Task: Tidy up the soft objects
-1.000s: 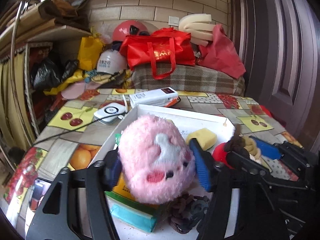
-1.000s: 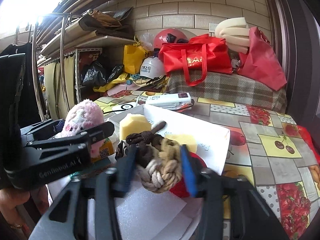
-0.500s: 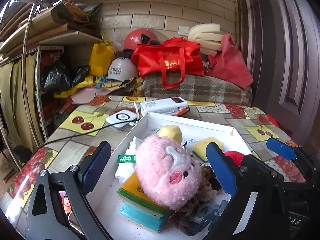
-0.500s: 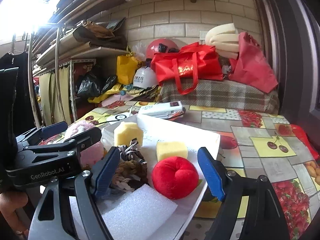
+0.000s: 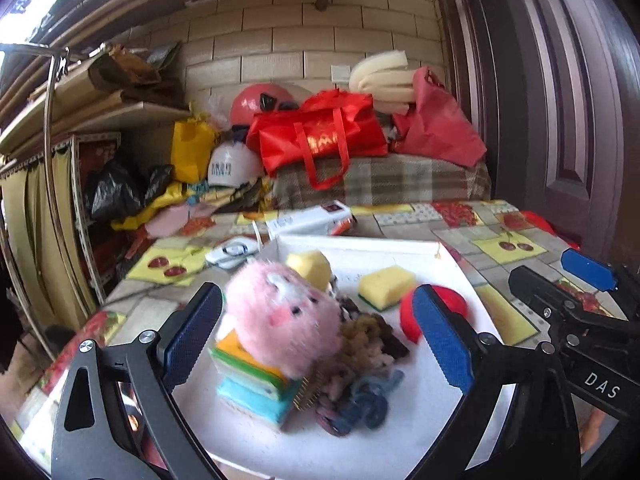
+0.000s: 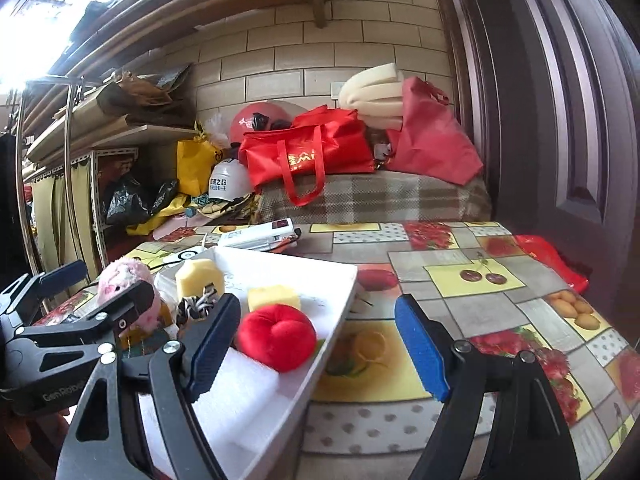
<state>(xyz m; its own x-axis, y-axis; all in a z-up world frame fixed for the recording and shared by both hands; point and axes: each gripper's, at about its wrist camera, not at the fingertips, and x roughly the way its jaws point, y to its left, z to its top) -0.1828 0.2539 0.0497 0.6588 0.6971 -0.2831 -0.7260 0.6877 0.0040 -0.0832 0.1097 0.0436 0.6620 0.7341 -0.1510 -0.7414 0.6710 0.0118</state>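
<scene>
a pink plush toy (image 5: 286, 314) is seen lying in a white tray (image 5: 440, 252), propped on a stack of coloured sponges (image 5: 256, 384), with a tangle of knotted rope toys (image 5: 364, 344) pressed against its right side and a bluish rope piece (image 5: 370, 398) in front of that. behind the plush a pale yellow foam block (image 5: 310, 266) is stood, and further right a yellow sponge with a green underside (image 5: 386, 286) is laid flat, with a red plush apple (image 5: 456, 306) just beside it and partly hidden by a gripper finger. in the right wrist view the apple (image 6: 276, 336) is seen resting against a white foam sheet (image 6: 236, 392) near the tray's right rim (image 6: 340, 308). the left gripper (image 5: 318, 340) is held above the near part of the tray with its blue-padded fingers spread wide on either side of the plush, nothing being touched by them. the right gripper (image 6: 320, 346) is likewise held with its fingers wide apart and nothing between them, its left finger over the tray and its right finger over the fruit-patterned tablecloth (image 6: 500, 280). the tray is set on that tablecloth, and beyond its far edge a white box (image 5: 310, 220) and a small white device (image 5: 232, 252) are laid. at the back a red bag (image 5: 320, 136) is piled on a plaid-covered surface (image 5: 400, 180) against a brick wall.
</scene>
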